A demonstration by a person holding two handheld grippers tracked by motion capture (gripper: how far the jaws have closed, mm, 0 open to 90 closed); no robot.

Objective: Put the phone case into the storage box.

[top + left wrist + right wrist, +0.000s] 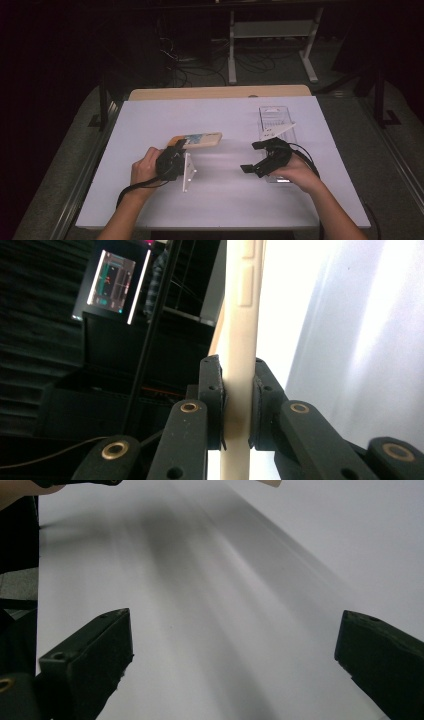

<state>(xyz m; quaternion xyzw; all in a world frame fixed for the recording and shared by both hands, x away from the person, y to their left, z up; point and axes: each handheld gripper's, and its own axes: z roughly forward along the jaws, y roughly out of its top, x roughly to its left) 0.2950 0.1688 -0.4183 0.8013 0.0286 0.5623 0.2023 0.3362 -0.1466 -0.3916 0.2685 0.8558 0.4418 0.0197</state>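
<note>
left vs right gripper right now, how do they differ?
The left gripper is shut on the cream phone case; the right gripper is open and holds nothing. In its own view, the left gripper's jaws press both sides of the case's edge; the right gripper's jaws stand wide apart above the white table. In the high view, the right gripper sits beside a clear plastic box. Both are black, two-jawed and hand-held.

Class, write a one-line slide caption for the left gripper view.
Left tongs shut on the edge of a cream phone case, beside the white table.
</note>
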